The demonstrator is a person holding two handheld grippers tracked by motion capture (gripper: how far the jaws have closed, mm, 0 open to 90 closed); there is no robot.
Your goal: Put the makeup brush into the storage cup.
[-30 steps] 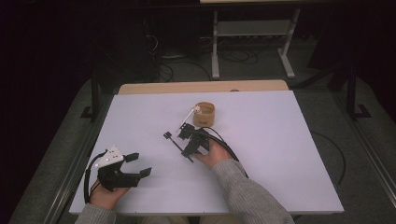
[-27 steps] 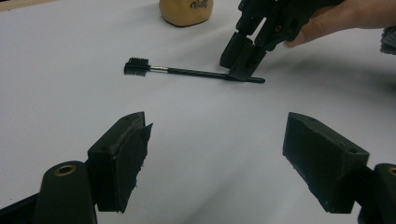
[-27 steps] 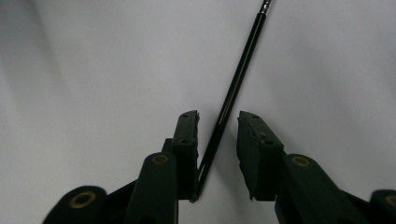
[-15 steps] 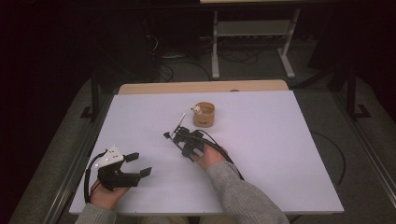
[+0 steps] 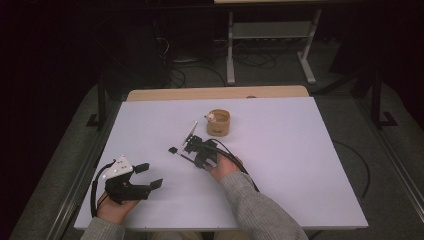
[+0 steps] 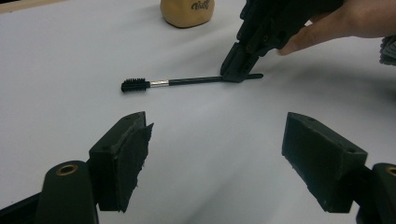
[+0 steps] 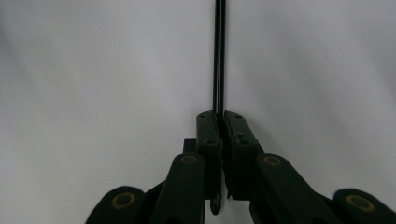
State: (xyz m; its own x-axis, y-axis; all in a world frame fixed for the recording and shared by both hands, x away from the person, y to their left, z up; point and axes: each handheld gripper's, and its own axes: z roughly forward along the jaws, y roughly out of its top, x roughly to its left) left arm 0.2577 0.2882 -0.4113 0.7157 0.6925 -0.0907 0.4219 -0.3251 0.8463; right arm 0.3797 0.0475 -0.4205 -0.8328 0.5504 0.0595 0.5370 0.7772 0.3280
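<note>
**Clerk:** Brush (image 6: 187, 82), one item, black, slender. Location: lying flat on the white table (image 5: 300, 165), near the middle, just short of the tan cup (image 5: 218, 123).

**Checker:** Position relative to the jaws?

**Clerk:** Right gripper (image 5: 186, 150) is clamped on the handle close to its tail end. In the right gripper view the two jaws meet tight around the thin black shaft (image 7: 218, 56), which runs straight up and away from them. A short stub of handle pokes out behind the jaws in the left gripper view.

**Checker:** Left gripper?

**Clerk:** Left gripper (image 5: 148, 176) sits near the table's front left corner, well apart from the brush. Jaws spread wide, nothing between them. Its own view looks across bare table at the brush, which lies crosswise beyond the jaw tips.

**Checker:** Description of the item?

**Clerk:** Short head of dark bristles (image 6: 134, 85) at one end; a narrow silver band (image 6: 159, 83) joins the head to the handle; handle glossy black, thin, straight. Bristle end points away from the right gripper, touching the table.

**Checker:** Other entries?

**Clerk:** Tan cup, rounded, dark lettering on its side, too partial to read. High view shows something pale at its rim and a thin light stick (image 5: 190, 133) beside it; cannot tell what these are.
</note>
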